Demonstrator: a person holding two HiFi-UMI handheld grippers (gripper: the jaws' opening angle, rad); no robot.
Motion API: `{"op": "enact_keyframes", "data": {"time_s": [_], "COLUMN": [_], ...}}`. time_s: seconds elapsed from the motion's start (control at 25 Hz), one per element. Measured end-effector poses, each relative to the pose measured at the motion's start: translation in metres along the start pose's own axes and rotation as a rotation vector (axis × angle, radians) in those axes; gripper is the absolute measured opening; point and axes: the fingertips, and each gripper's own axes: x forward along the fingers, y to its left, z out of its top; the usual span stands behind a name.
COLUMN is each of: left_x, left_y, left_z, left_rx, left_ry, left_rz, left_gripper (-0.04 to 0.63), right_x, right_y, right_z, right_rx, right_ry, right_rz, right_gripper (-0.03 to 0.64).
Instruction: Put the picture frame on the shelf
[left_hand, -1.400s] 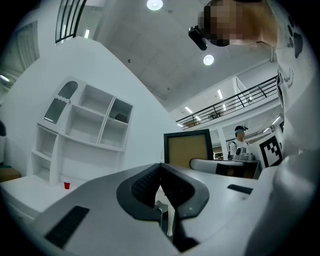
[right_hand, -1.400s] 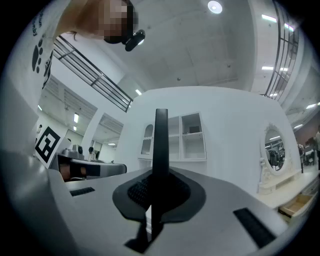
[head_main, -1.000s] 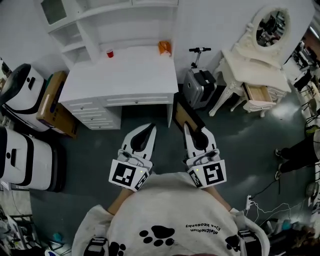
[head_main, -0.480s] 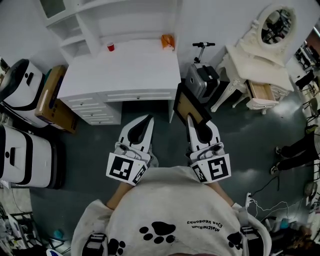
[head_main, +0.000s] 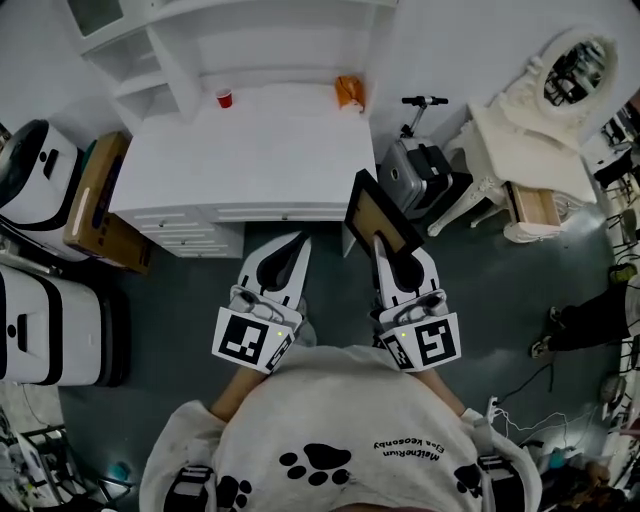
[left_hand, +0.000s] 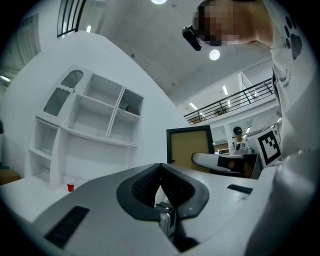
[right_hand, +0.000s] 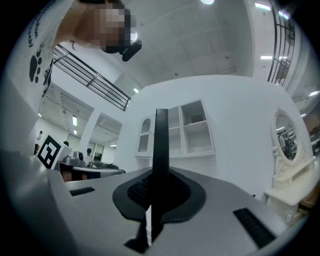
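- Right gripper (head_main: 384, 243), 5 o'clock of centre: jaws closed on the lower edge of a black picture frame (head_main: 379, 216) with a tan panel, which stands tilted at its 12 o'clock.
- Left gripper (head_main: 298, 243), 7 o'clock: holds nothing.
- White desk (head_main: 250, 160), 11 o'clock. At its far edge are a red cup (head_main: 224, 97) and an orange item (head_main: 349, 92), possibly a bag.
- White shelf (head_main: 175, 55), 11 o'clock, behind the desk.
- Grey suitcase (head_main: 412, 172), 1 o'clock.
- Cream dressing table (head_main: 530, 140), 2 o'clock.

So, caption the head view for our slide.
Right tool grips a black picture frame near the white desk; left tool shut, empty.
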Motion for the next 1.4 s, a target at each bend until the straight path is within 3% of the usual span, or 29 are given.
{"op": "enact_keyframes", "data": {"time_s": [0.32,0.76,1.04,1.4], "left_x": [0.075,0.137,0.151,0.147], "left_y": [0.056,0.125,0.137,0.149], "left_z": [-0.003,-0.003,-0.01,-0.022], "left_rx": [0.001,-0.004,-0.019,-0.055], "left_ry": [0.014,0.005,0.012,0.028], "left_rz": [-0.087,-0.174,-0.227,-0.234], "left_gripper": [0.02,0.02,0.02,0.02], "right_x": [0.074,0.147,0.162,0.168], "right_y": [-0.048,-0.084,-0.09,-0.083], "right_z": [-0.013,-0.03,-0.038,-0.046], "right_rx": [0.011,0.031,0.042,0.047], "right_ry": [0.004,-0.013,-0.008,0.007], "right_rz": [-0.073,-0.178,-0.23,-0.247], "right_gripper": [0.04,0.04,0.04,0.04]}}
